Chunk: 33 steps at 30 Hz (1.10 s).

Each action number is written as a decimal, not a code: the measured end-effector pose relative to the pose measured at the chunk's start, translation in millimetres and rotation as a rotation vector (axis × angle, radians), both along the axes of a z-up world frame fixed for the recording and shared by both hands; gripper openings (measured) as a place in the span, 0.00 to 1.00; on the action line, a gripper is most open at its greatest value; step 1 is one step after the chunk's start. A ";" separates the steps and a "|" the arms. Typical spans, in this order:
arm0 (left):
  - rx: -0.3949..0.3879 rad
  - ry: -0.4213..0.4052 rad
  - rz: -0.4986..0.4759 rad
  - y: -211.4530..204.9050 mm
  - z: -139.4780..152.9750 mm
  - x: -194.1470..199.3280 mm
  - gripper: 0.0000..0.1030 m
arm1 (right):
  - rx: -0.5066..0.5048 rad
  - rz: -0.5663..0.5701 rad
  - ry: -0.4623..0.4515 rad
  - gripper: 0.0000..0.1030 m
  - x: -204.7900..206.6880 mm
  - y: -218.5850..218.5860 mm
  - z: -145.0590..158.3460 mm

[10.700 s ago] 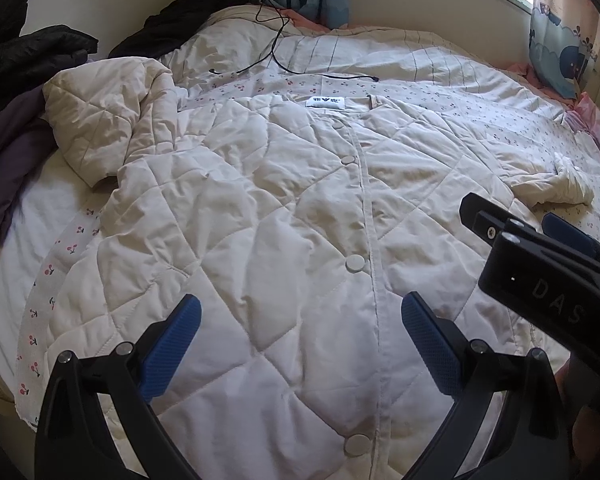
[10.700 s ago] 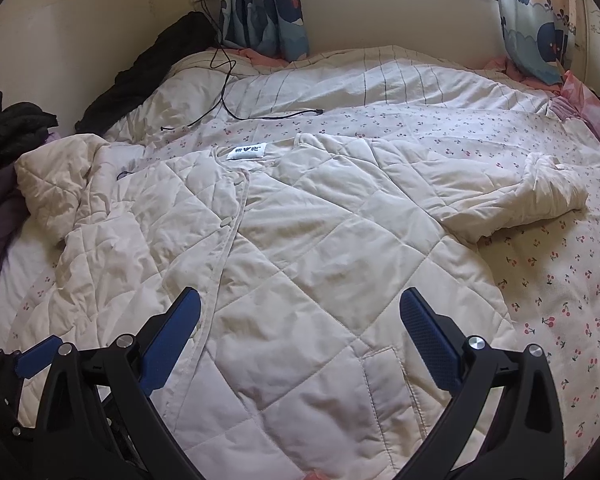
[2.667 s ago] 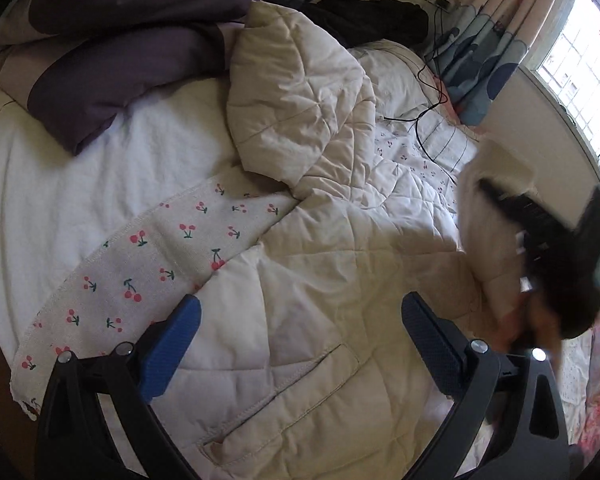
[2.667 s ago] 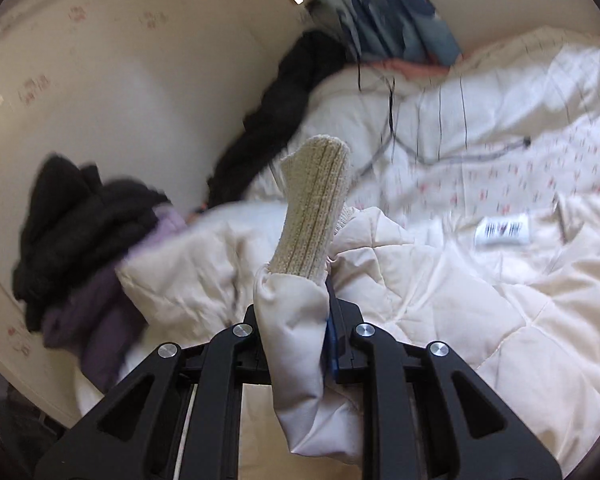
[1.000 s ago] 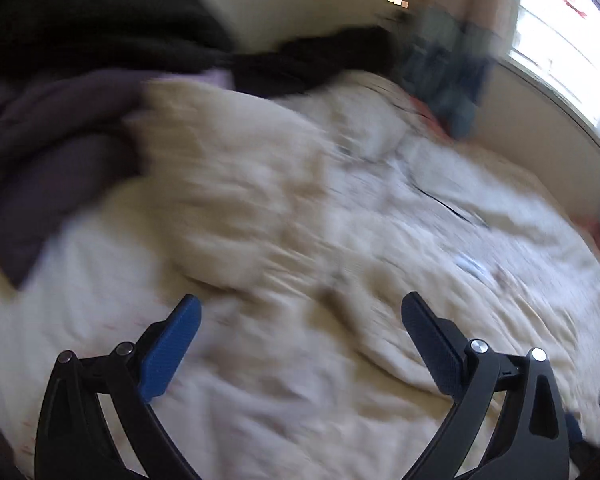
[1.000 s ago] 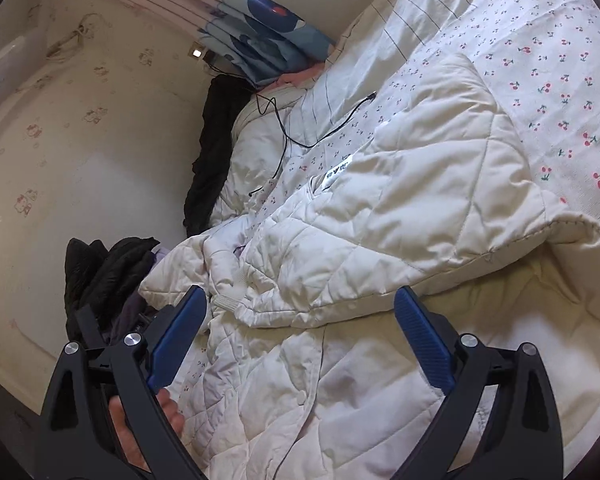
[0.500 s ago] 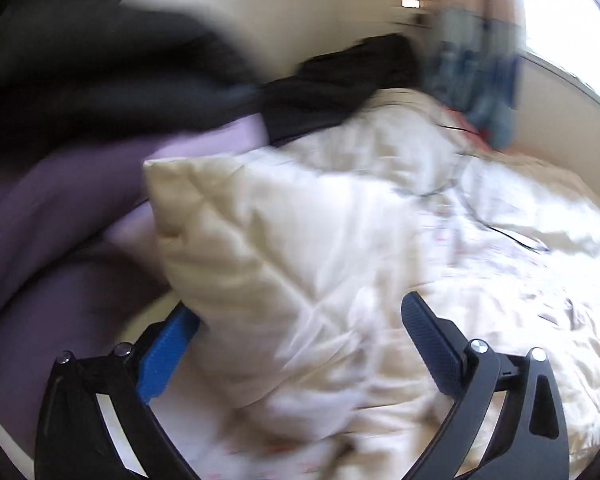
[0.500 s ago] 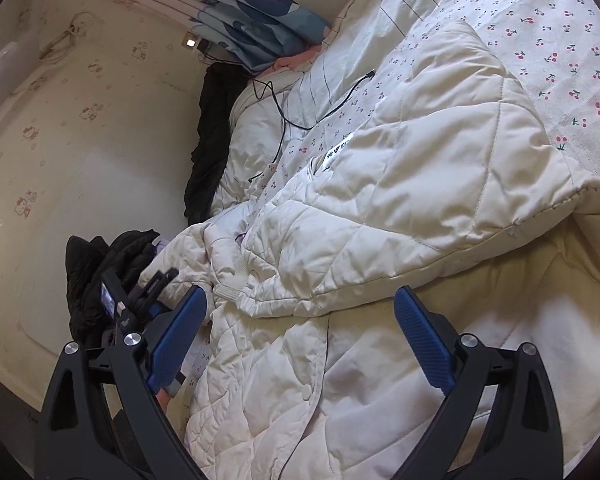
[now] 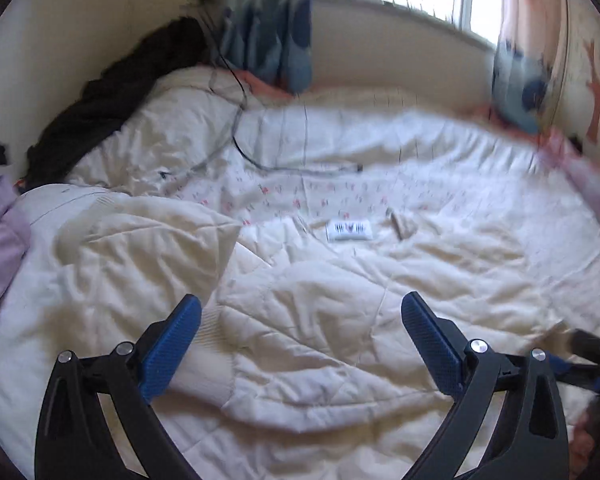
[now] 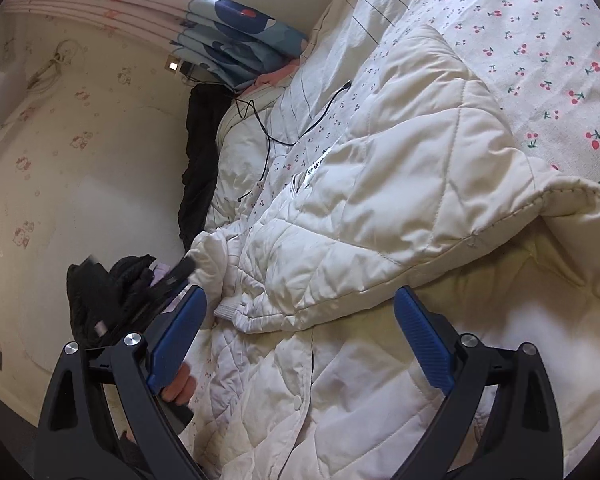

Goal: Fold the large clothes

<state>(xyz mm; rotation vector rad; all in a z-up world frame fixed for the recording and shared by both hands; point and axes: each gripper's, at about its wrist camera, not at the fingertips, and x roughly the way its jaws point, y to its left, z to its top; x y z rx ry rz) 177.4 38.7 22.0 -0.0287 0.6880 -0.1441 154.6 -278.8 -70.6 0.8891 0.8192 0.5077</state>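
Observation:
A cream quilted jacket (image 9: 320,320) lies spread on the bed, its white neck label (image 9: 349,229) facing up. Its right side is folded over the body, with the folded sleeve's ribbed cuff (image 10: 229,306) at the left. The left sleeve (image 9: 112,248) lies bunched at the left. My left gripper (image 9: 300,336) is open and empty just above the jacket; it also shows in the right wrist view (image 10: 140,296), blurred, held by a hand. My right gripper (image 10: 300,332) is open and empty above the jacket's lower part (image 10: 380,380).
A cherry-print sheet (image 10: 548,40) covers the bed. A black cable (image 9: 260,160) lies across the quilt behind the jacket. Dark clothes (image 9: 112,92) are piled along the wall at the left, a purple garment (image 9: 0,248) at the far left. Curtains (image 9: 268,28) hang at the window.
My left gripper has swung right, from facing the bunched left sleeve and dark pile to facing the jacket's collar and window. My right gripper has barely moved and stays open.

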 end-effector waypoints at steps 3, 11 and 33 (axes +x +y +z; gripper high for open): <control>-0.106 -0.162 0.182 62.0 25.6 -36.9 0.93 | 0.007 -0.005 -0.002 0.89 -0.8 -0.7 2.1; -0.684 0.098 0.468 212.3 -51.9 13.1 0.93 | -0.004 0.020 0.014 0.89 1.1 8.7 -2.8; -0.641 -0.136 0.243 152.0 24.9 18.6 0.19 | -0.088 0.019 0.023 0.89 4.6 18.7 -3.1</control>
